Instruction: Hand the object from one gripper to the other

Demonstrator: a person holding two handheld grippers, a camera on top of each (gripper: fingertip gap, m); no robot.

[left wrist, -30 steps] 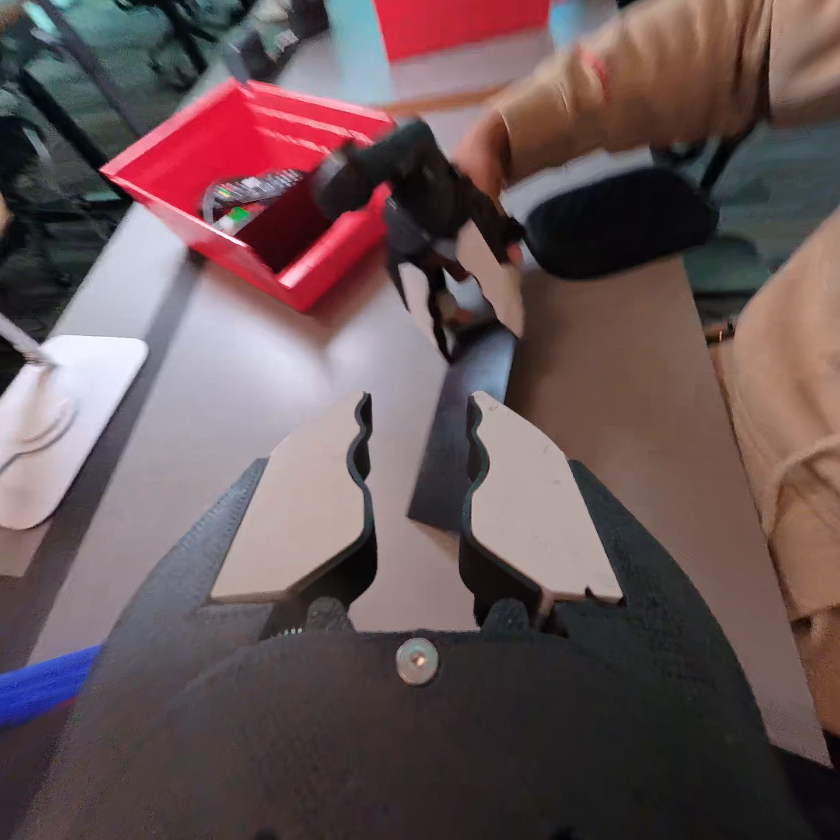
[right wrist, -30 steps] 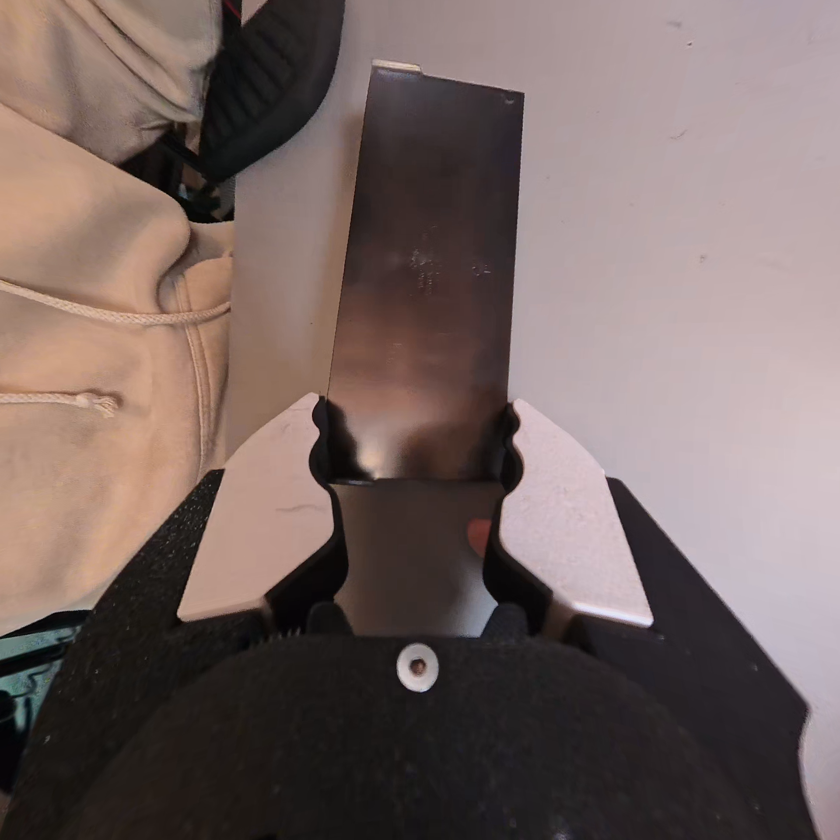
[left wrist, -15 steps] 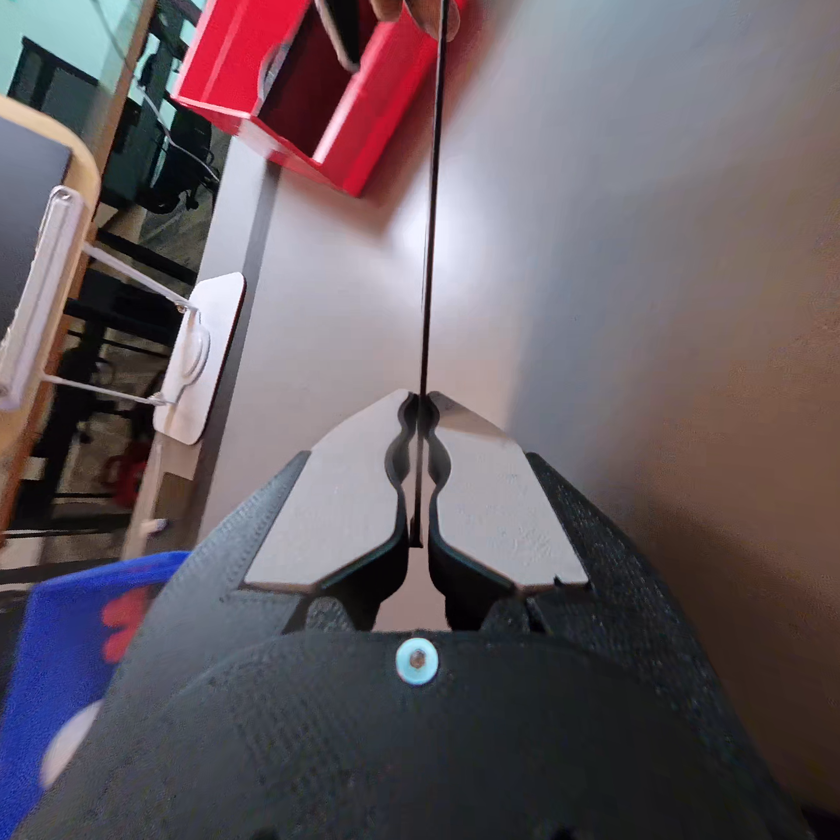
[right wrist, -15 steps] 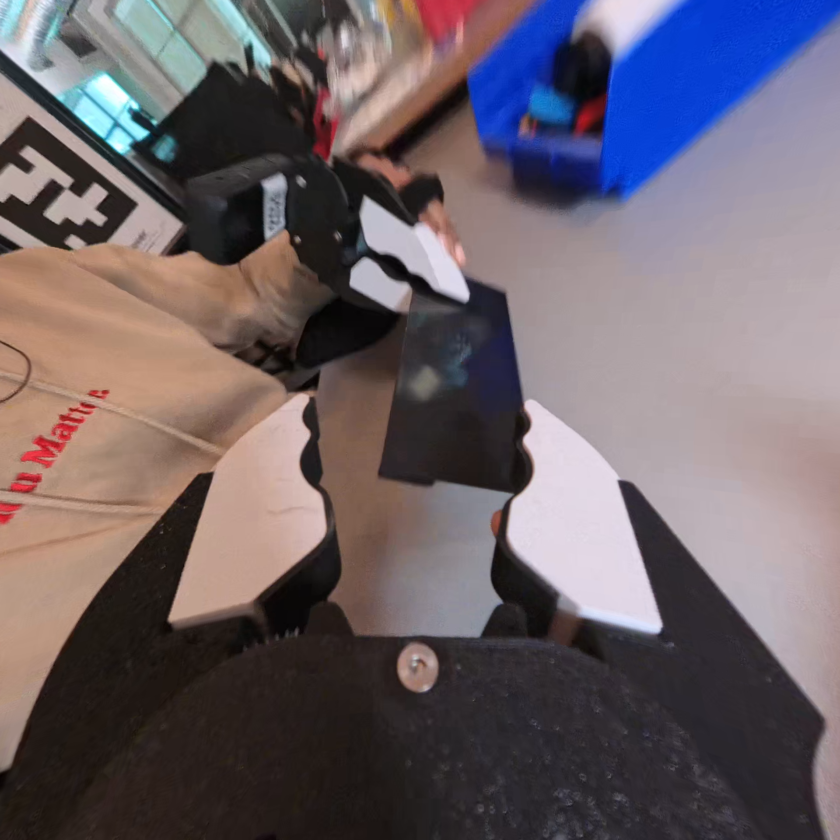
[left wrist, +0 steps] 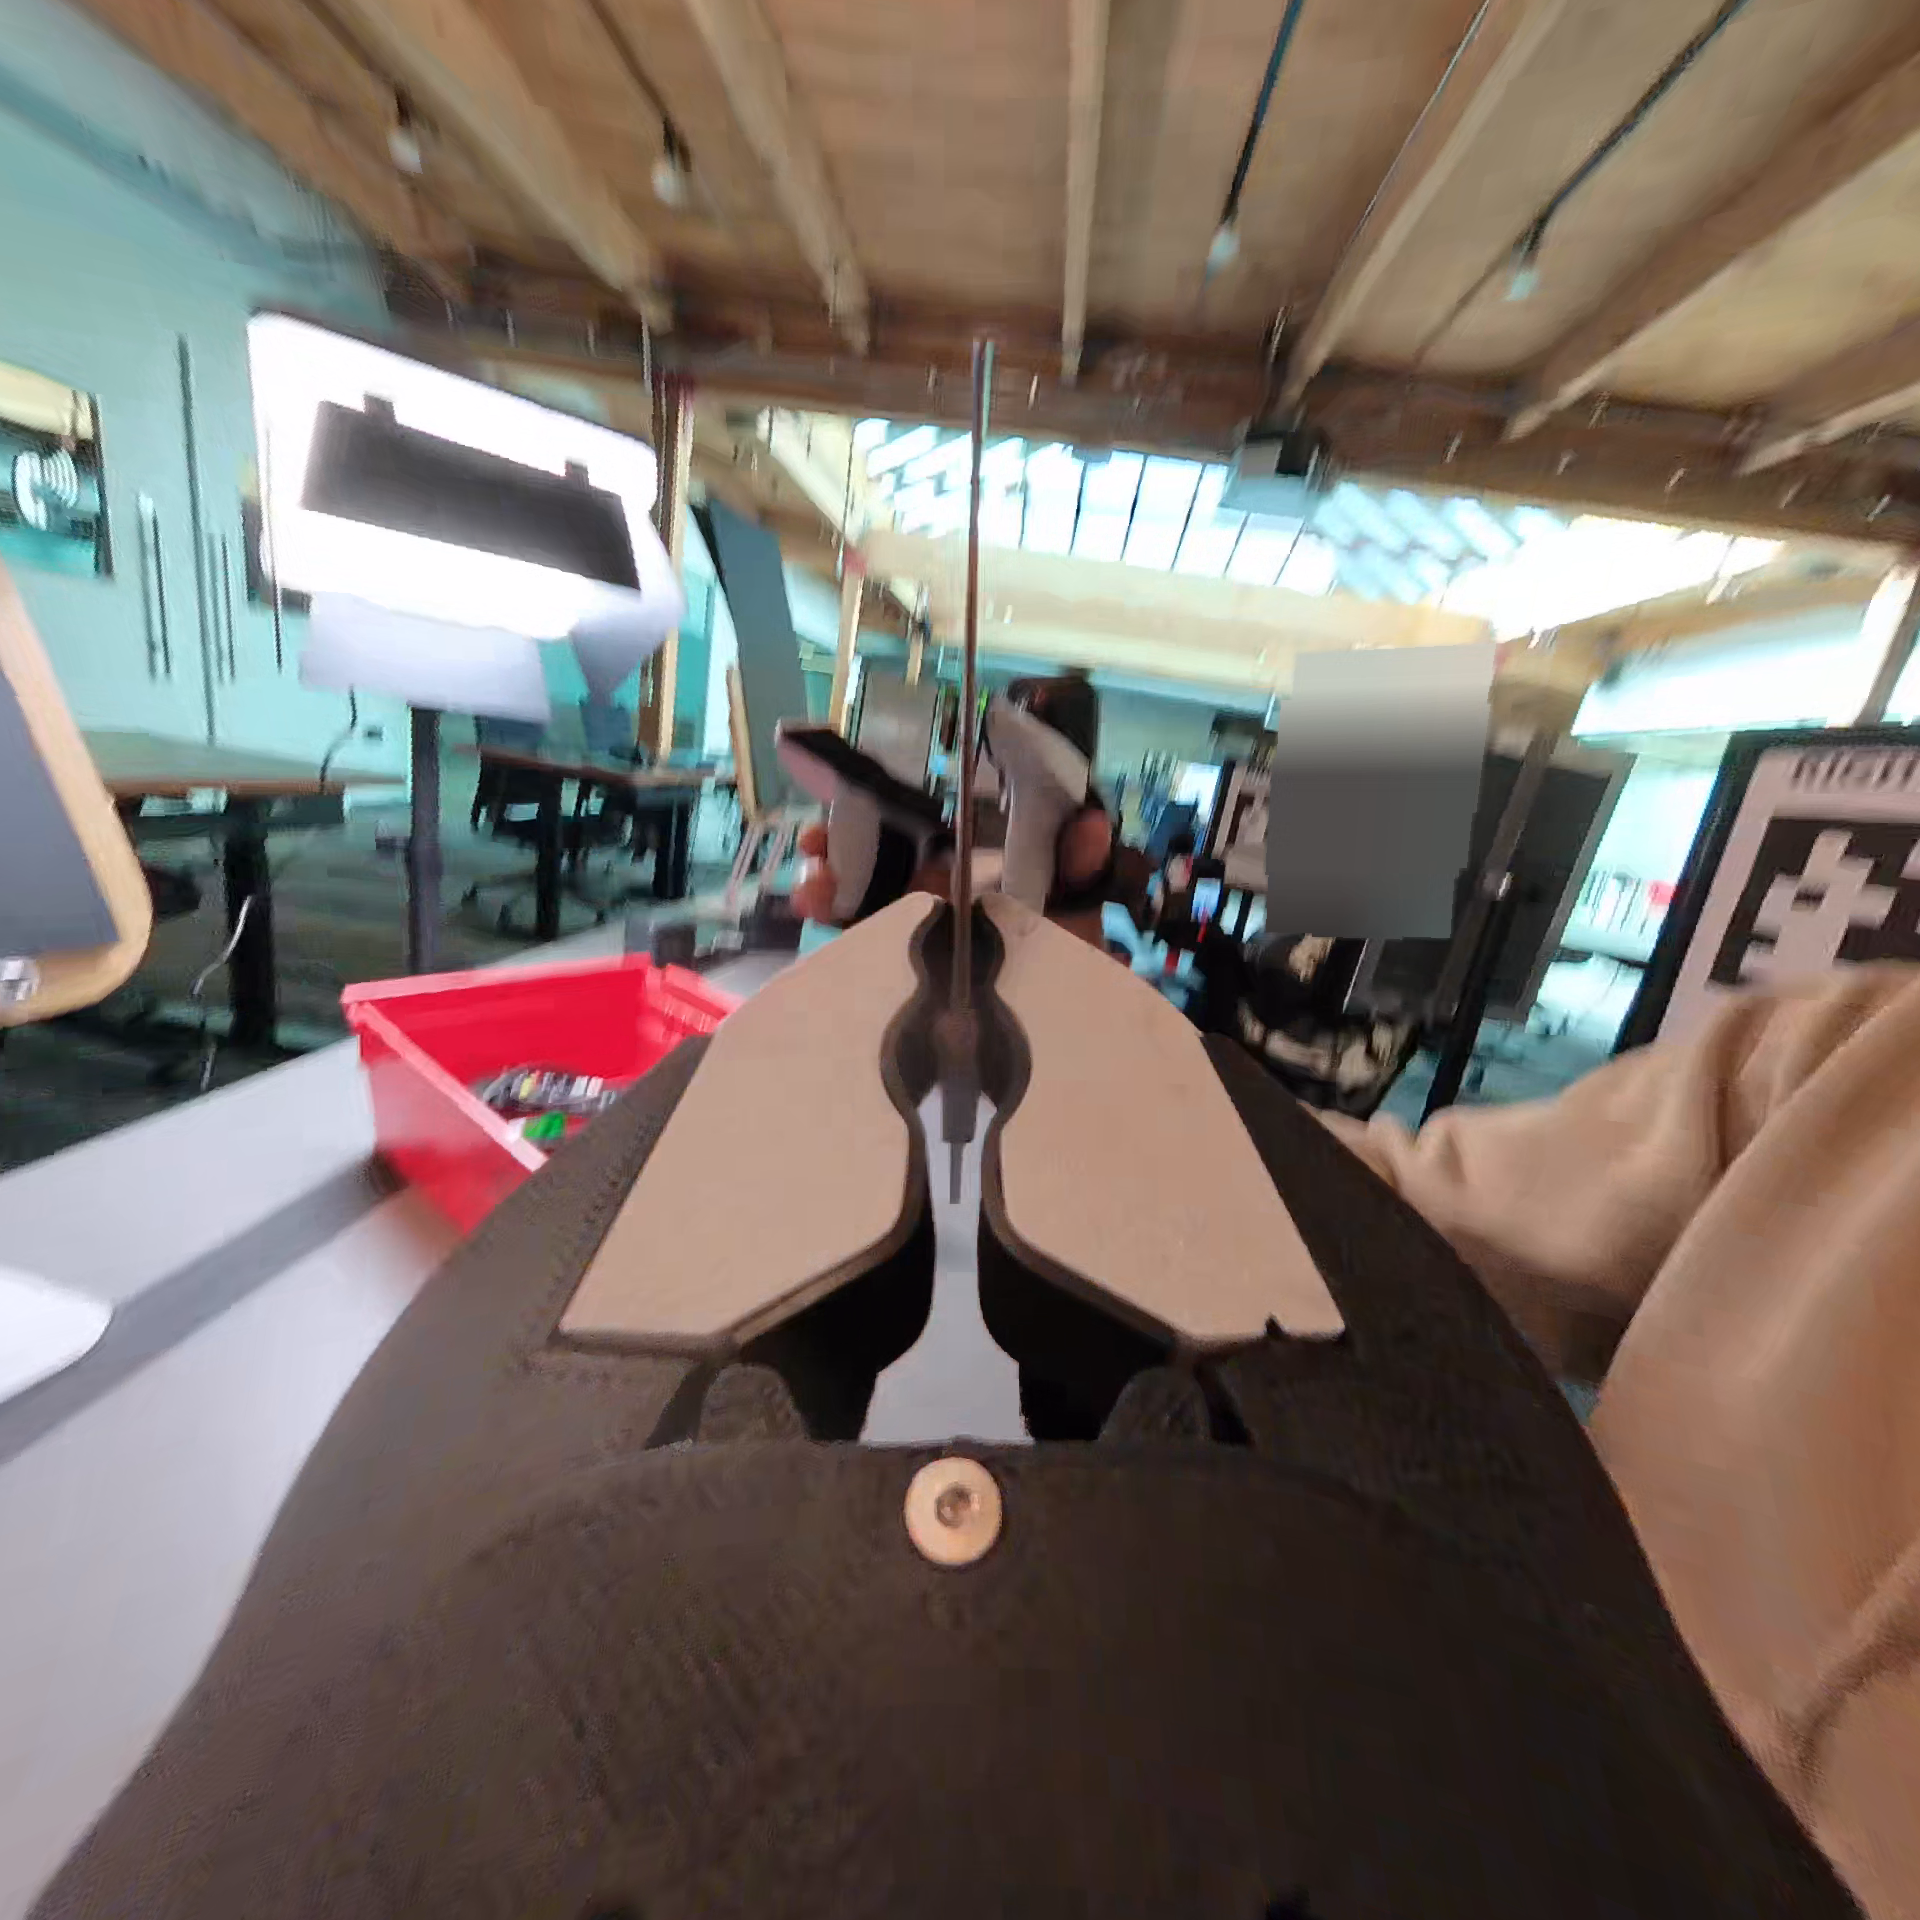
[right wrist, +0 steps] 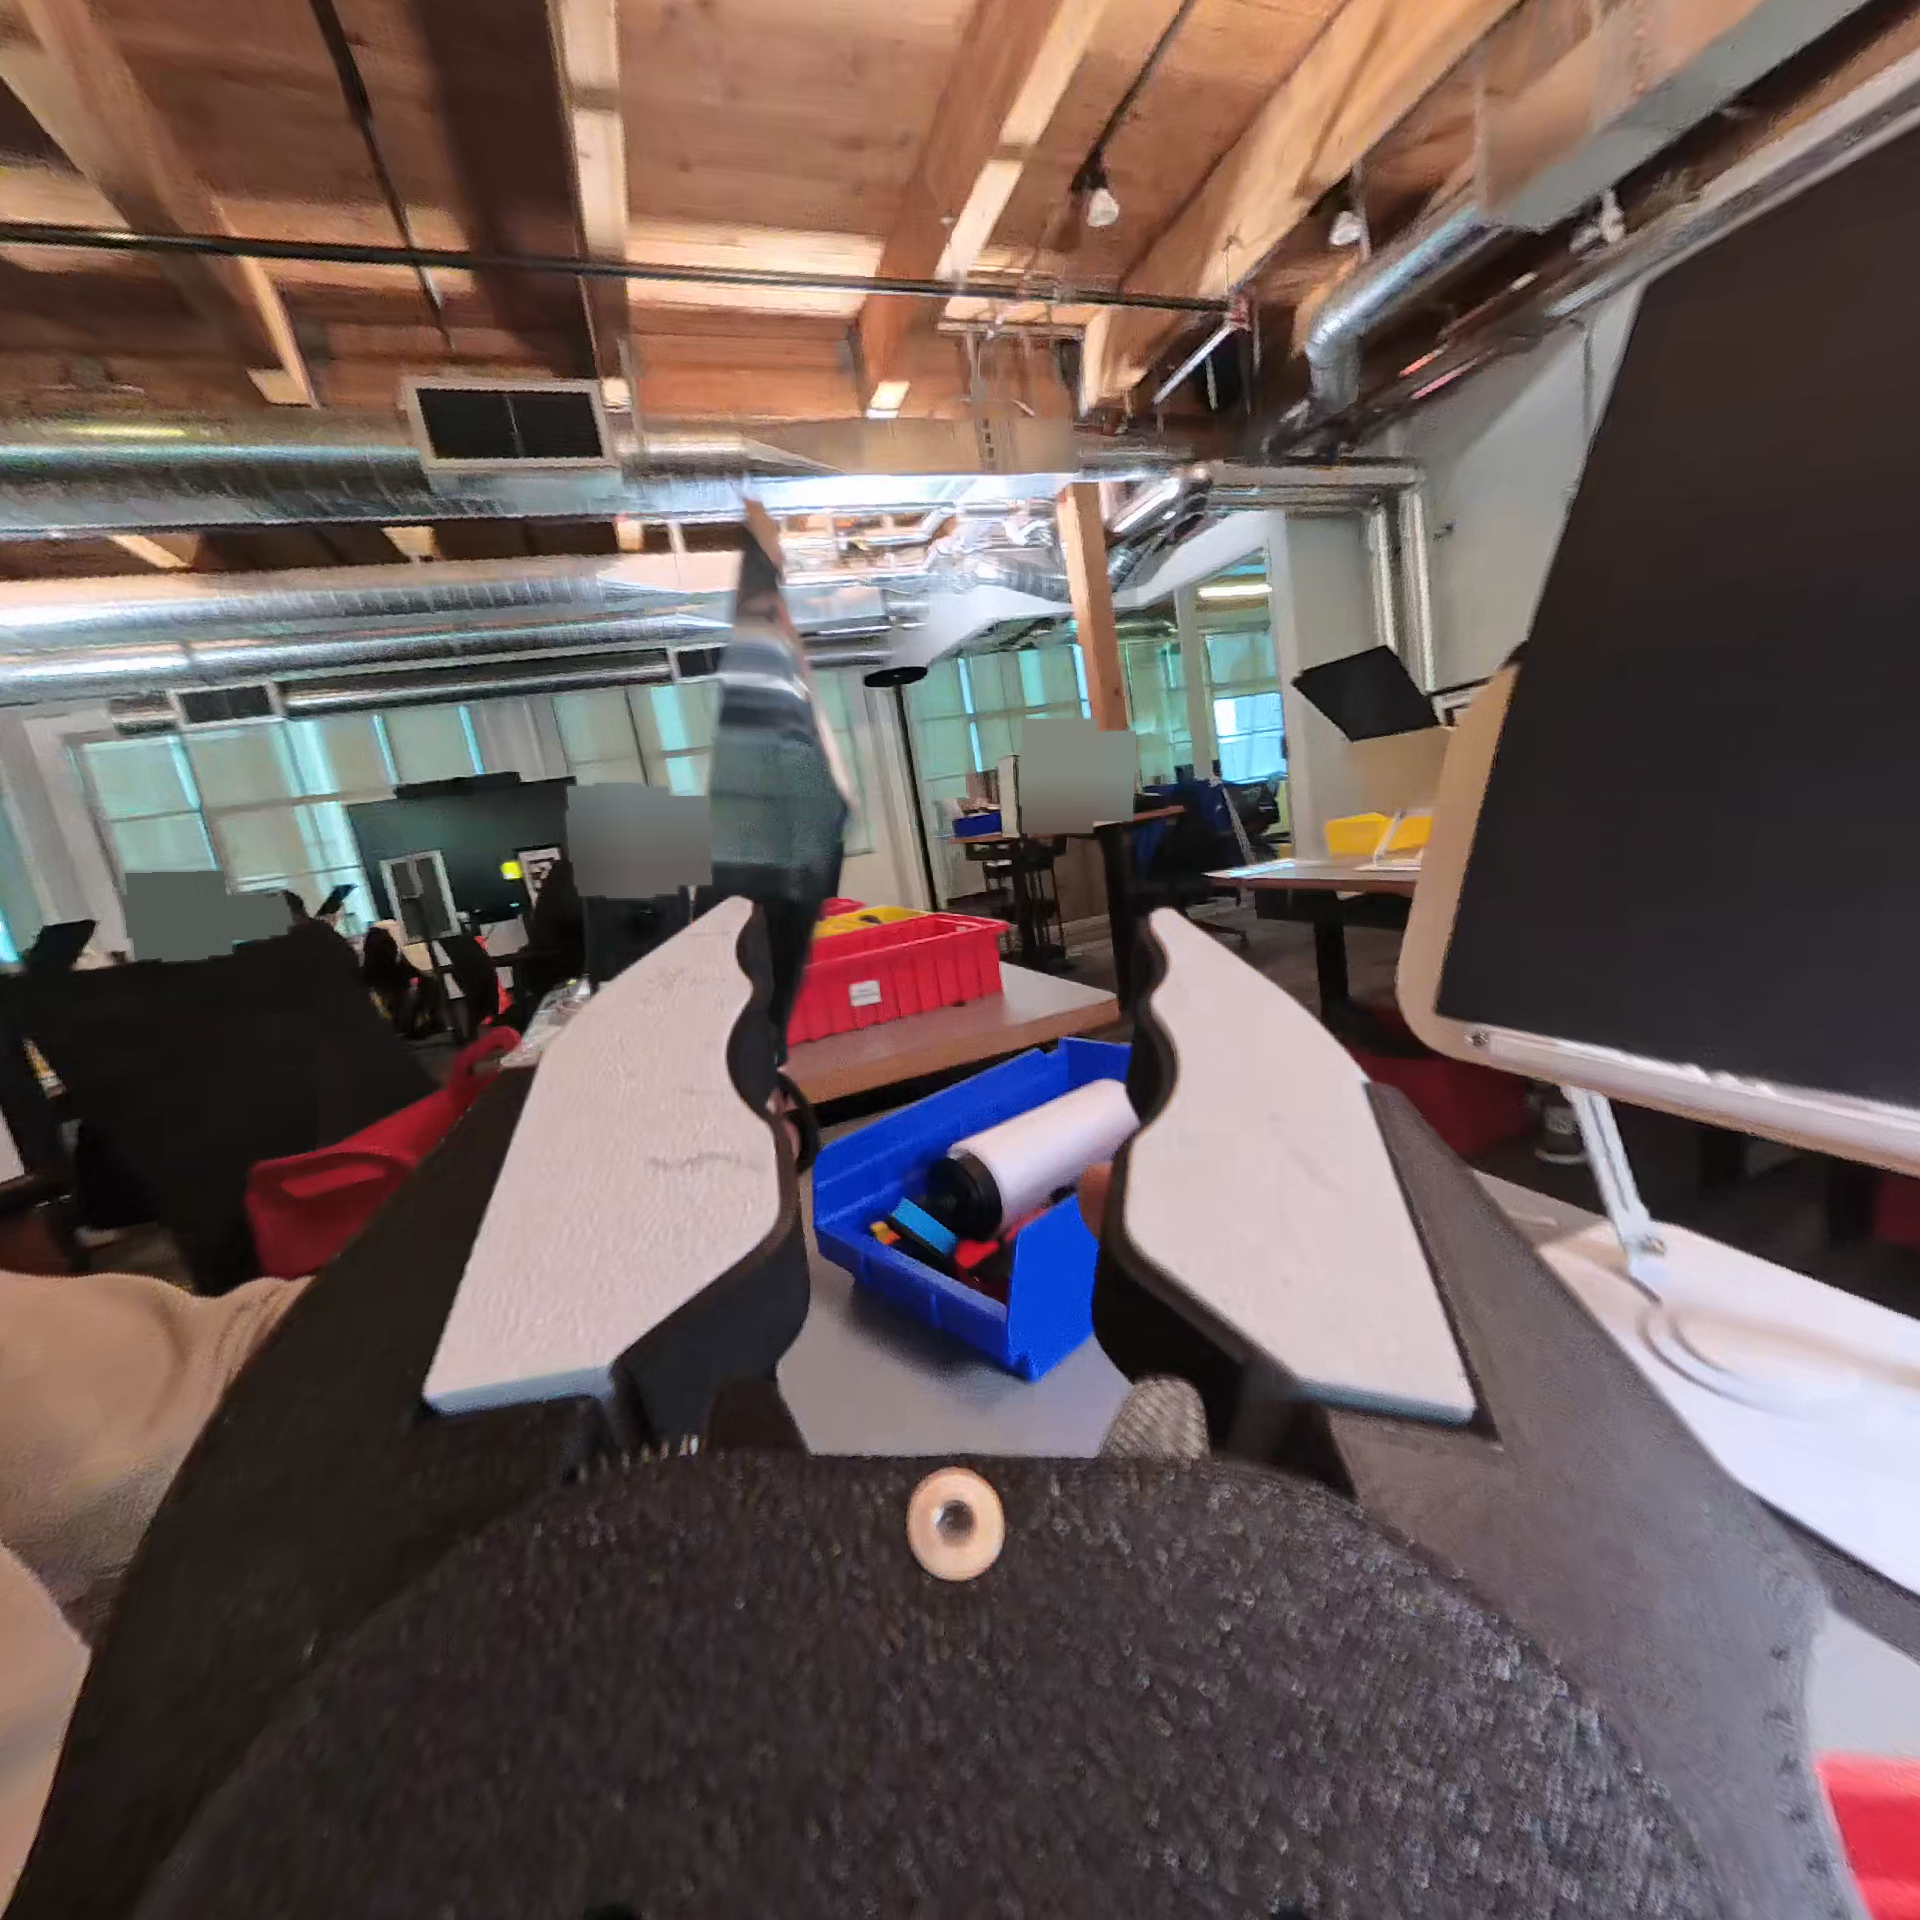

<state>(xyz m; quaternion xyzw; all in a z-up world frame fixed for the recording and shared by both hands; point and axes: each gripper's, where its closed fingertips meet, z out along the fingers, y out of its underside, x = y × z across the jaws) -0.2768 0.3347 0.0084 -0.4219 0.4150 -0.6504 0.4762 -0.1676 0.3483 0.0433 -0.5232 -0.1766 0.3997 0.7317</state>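
1. Fingers of the left gripper pinch the thin dark plate edge-on between their tips; it could pivot or slip.
2. Fingers of the right gripper stand wide, holding nothing; the plate rises beside the left finger.

The thin black plate stands edge-on, pinched in the left gripper; air on both its faces is free up to the ceiling beams. Beyond it, the right gripper straddles it, fingers spread. Left of the plate, a red bin occupies the grey table; right, a beige sleeve blocks passage.
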